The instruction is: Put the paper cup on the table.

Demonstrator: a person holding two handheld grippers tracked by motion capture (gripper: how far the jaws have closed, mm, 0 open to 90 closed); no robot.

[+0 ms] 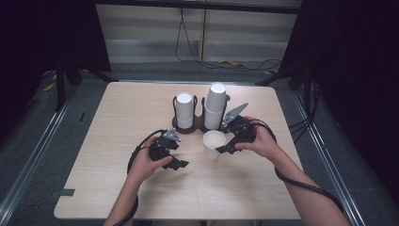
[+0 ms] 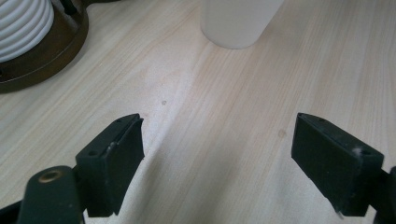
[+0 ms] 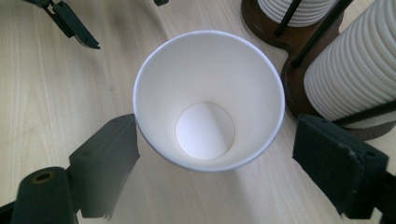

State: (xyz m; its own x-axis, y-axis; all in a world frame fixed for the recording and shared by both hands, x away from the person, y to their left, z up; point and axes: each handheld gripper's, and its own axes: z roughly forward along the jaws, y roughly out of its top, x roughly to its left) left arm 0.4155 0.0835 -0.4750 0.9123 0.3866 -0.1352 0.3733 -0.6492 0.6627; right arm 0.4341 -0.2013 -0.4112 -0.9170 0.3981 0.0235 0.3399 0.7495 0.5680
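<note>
A single white paper cup (image 1: 214, 143) stands upright and empty on the wooden table. My right gripper (image 1: 225, 140) is open with its jaws on either side of the cup (image 3: 208, 98); a small gap shows at the right jaw. To the cup's left, my left gripper (image 1: 180, 153) hovers low over bare wood, and its open jaws (image 2: 219, 126) hold nothing. The cup's base (image 2: 238, 23) lies ahead of it. One finger of the left gripper (image 3: 74, 25) appears in the right gripper view.
A dark wooden cup holder (image 1: 197, 126) behind the cup carries two upside-down stacks of white cups (image 1: 185, 109), the right stack (image 1: 215, 106) taller. The ridged stacks (image 3: 355, 70) stand close to my right jaw. The table (image 1: 117, 113) has bare wood at left and front.
</note>
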